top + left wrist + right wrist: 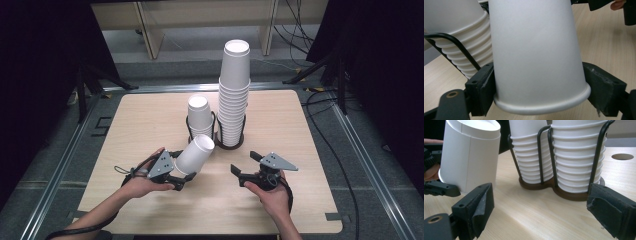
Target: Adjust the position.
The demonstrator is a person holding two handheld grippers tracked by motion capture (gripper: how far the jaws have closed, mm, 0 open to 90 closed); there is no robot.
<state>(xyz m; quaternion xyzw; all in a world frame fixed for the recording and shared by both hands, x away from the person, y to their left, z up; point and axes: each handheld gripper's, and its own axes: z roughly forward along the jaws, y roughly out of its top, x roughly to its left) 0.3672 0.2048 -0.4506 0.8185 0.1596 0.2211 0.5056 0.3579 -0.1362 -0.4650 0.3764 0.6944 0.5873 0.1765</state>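
Wooden table, dark surround. Wire holder set mid-table with tall stack and short stack. Single cup clamped near rim by left gripper, tilted, held beside short stack. Right gripper held apart, empty. Cup best uprighted, aligned over stack, pressure kept light.

A pale wooden table stands on grey floor, dark curtains beside.
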